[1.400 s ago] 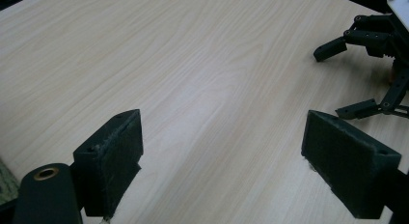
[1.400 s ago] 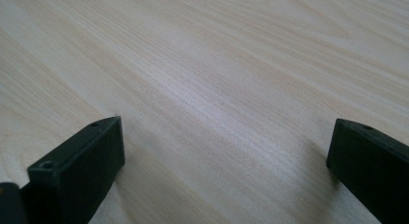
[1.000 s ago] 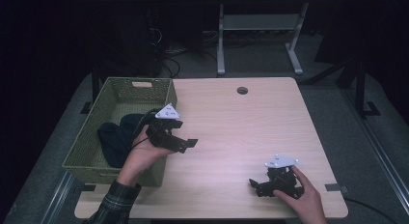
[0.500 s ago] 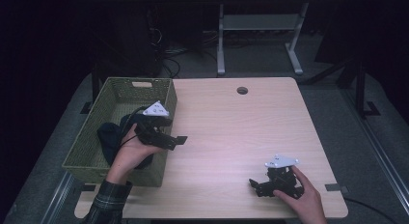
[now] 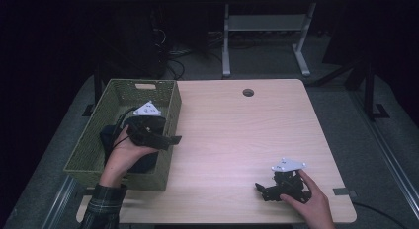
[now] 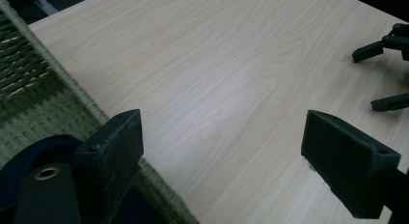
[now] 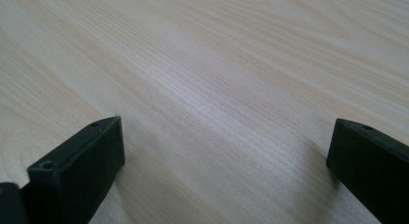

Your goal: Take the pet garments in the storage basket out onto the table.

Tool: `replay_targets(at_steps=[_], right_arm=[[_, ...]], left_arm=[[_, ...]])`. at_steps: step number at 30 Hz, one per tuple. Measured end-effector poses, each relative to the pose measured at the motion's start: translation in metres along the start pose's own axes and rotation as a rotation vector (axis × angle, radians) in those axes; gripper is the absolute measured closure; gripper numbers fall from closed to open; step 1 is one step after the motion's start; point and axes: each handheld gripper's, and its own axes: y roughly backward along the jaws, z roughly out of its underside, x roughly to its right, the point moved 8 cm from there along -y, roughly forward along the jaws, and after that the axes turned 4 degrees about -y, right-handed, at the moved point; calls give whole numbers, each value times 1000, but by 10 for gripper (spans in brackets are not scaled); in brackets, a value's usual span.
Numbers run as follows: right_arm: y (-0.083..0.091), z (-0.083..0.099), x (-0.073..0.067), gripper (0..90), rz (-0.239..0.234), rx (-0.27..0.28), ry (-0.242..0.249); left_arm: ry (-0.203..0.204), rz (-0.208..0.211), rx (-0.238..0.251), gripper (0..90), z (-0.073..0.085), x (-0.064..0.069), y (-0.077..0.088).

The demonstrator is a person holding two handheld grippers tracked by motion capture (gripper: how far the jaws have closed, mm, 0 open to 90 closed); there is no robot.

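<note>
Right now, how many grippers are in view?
2. The left gripper hangs over the green basket's right rim, jaws open; the right gripper rests near the table's front edge, open.

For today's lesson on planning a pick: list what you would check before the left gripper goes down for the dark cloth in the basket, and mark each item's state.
1. Left gripper jaws open: ok.
2. Left gripper empty: ok.
3. Left gripper over dark cloth: not ok, jaws reach past the basket rim.
4. Cloth lies free in basket: cannot tell.
5. Right gripper away from basket, on the table: ok.
</note>
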Motion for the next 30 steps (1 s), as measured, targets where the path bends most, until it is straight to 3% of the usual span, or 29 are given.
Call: replay_targets(at_steps=[5,12,30], right_arm=[[0,0,0,0,0,0,0],[0,0,0,0,0,0,0],[0,0,0,0,0,-1,-1]], left_arm=[[6,-7,8,175,3,-9,6],[21,-54,4,175,10,-24,15],[71,-131,-35,190,34,-59,27]])
